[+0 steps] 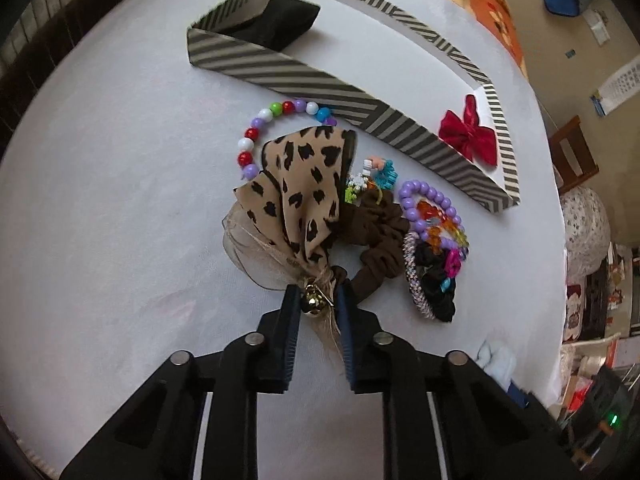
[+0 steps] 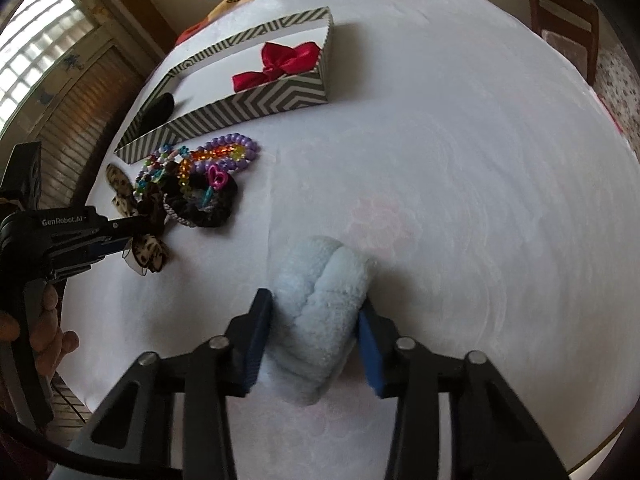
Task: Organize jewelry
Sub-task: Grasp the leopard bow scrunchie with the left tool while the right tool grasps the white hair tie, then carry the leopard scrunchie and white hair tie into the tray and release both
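Note:
My left gripper (image 1: 317, 296) is shut on the knot of a leopard-print bow (image 1: 296, 192), where a gold bell (image 1: 312, 302) hangs. The bow lies on the white tablecloth over a pile of jewelry: a multicoloured bead bracelet (image 1: 256, 128), a brown scrunchie (image 1: 380, 232), a purple bead bracelet (image 1: 428, 196) and a black scrunchie (image 1: 436, 280). My right gripper (image 2: 316, 304) is shut on a fluffy light-blue scrunchie (image 2: 320, 280), pads against its two sides. The right wrist view shows the left gripper (image 2: 140, 236) at the pile (image 2: 192, 176).
A chevron-striped box (image 1: 280, 76) (image 2: 240, 110) lies beyond the pile, holding a red bow (image 1: 468, 132) (image 2: 288, 62) and a black pad (image 1: 280, 20). A wooden chair (image 2: 560, 4) stands past the far table edge. A hand (image 2: 44, 320) grips the left tool.

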Demonstrator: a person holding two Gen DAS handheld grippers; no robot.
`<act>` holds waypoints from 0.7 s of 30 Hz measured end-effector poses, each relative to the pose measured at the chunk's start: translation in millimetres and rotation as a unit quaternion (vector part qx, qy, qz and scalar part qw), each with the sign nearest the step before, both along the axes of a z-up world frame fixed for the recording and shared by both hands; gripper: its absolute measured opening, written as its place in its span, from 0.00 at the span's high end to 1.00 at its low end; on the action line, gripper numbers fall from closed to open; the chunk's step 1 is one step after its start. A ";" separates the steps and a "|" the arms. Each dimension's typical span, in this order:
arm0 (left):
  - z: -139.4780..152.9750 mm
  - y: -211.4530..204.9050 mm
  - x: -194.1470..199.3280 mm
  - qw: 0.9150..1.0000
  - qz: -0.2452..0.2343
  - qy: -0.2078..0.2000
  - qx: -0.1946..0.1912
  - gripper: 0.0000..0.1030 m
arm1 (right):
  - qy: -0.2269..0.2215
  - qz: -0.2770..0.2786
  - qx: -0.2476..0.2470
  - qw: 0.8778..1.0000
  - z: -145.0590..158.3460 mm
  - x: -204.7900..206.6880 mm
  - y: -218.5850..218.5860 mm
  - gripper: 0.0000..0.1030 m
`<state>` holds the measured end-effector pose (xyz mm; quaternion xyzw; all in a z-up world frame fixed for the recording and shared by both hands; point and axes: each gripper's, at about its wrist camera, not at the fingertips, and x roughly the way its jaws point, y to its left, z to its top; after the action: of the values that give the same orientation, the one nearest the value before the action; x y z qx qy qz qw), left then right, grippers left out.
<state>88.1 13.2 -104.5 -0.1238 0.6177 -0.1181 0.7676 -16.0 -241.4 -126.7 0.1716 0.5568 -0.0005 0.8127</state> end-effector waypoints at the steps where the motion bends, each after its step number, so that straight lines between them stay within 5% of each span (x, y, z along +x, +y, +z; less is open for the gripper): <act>1: 4.0 1.9 -2.4 1.000 -0.004 -0.003 -0.002 0.94 | -0.002 0.003 0.002 1.000 3.2 -0.4 -0.1 0.66; 21: 108.2 18.7 21.8 0.995 -0.012 -0.102 -0.014 0.94 | -0.076 0.061 0.037 0.995 67.3 43.3 19.7 0.68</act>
<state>109.9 31.9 3.7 -0.1146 0.5360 -0.1483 0.8232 27.3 -221.7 -59.4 0.1666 0.5026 0.0824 0.8443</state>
